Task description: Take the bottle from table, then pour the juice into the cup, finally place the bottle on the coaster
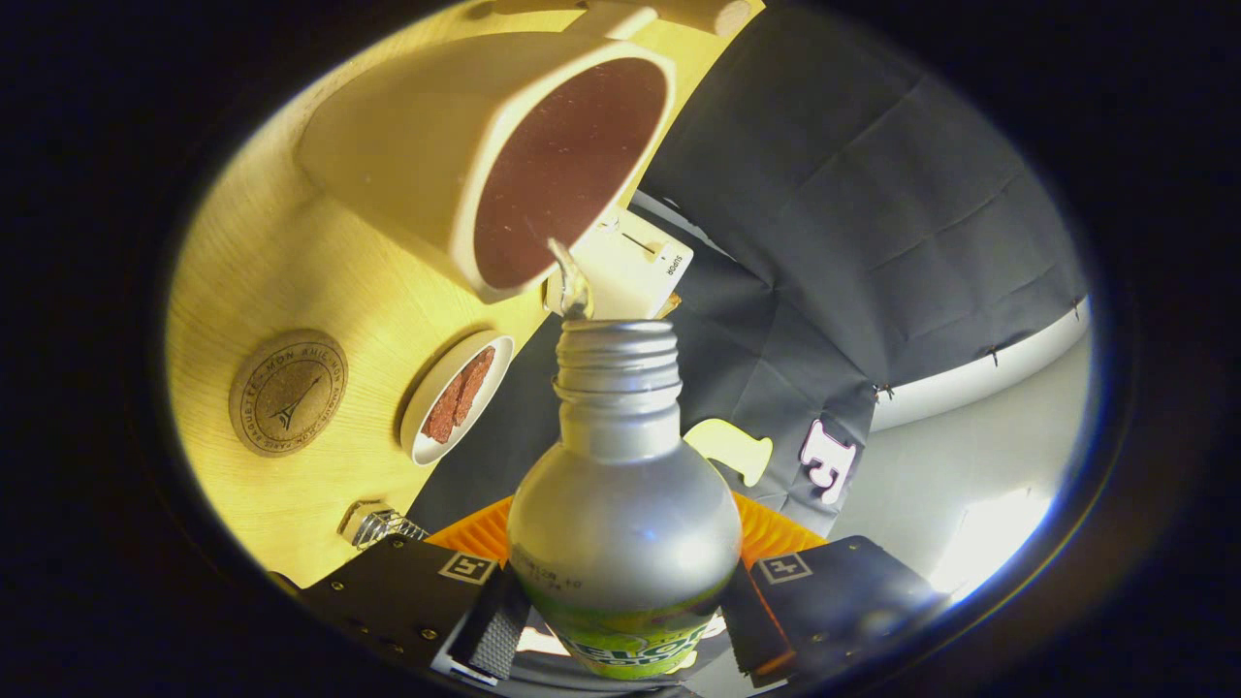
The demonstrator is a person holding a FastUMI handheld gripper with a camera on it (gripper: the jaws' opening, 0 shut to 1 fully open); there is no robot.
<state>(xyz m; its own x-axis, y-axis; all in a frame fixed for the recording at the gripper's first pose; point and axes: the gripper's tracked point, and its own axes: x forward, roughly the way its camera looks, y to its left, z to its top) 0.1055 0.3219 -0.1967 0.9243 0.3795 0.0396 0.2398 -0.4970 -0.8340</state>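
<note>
**A:** Two fingers of the gripper (620,620) are clamping the bottle (625,523), one pad on each side of its lower body, so it is grasping firmly. Where is the bottle sitting against the cup?

**B:** It is tilting steeply, with its open threaded neck pointing at the near rim of the cup (485,165). A thin stream (567,281) is leaving the mouth and seems to be landing just inside the rim. The cup already looks fairly full of dark juice.

**A:** So the pour is well under way, I judge. How should it be handled?

**B:** Keep the mouth over the cup's opening, not over the rim, because the stream is falling close to the edge. Ease the tilt slowly, since a sudden tip could be sending juice onto the worktop (291,262). Watch the level, which is appearing high, and be ready to right the bottle before it overflows.

**A:** And the grip?

**B:** The metal body is smooth and rounded, so I would be holding the squeeze steady while rotating, to avoid it slipping in the pads.

**A:** What is lying nearby?

**B:** A small dish (456,397) is sitting to the left of the bottle's neck, and the coaster (288,393) is lying further left of that, bare. A pale box (635,267) is resting just beyond the cup.

**A:** So the coaster is waiting for the last step.

**B:** Yes, after righting the bottle.
</note>
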